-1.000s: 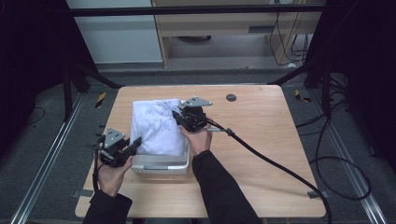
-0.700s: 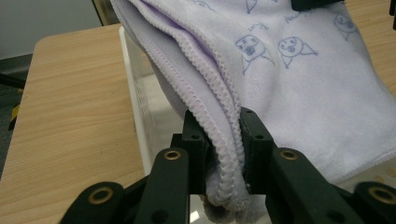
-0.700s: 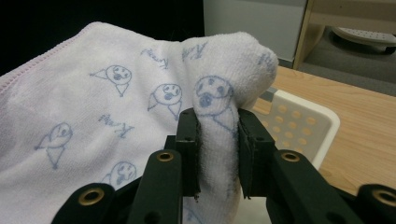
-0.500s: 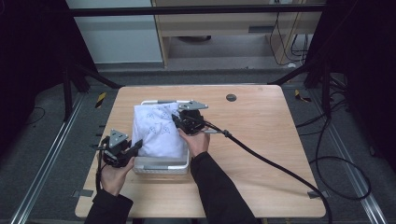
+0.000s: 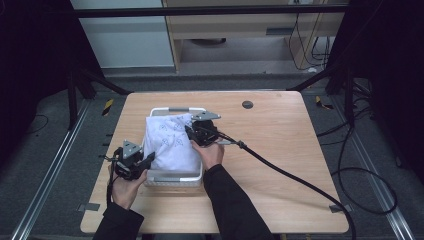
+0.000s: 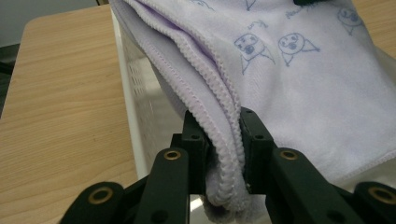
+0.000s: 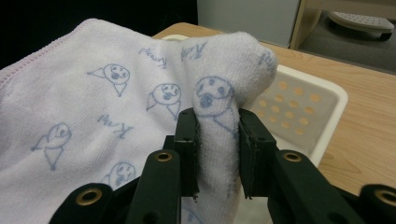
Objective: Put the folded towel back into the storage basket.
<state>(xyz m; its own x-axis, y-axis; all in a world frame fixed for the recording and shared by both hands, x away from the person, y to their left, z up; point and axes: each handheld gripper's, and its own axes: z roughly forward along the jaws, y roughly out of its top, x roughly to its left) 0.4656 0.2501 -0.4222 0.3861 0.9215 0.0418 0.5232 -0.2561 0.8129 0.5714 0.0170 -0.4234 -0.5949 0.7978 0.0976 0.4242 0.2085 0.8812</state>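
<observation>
Lower now than 1 second ago, the right gripper (image 5: 192, 131) has carried its pinched fold of the towel (image 5: 170, 142) down toward the white basket (image 5: 172, 109), whose far rim shows again. Its jaws clamp that bunched fold; the left gripper (image 5: 148, 160) bites the stitched edge at the basket's near-left corner. Judged step: settling the towel into the basket. Next, both grippers likely need to sink further before letting go.
</observation>
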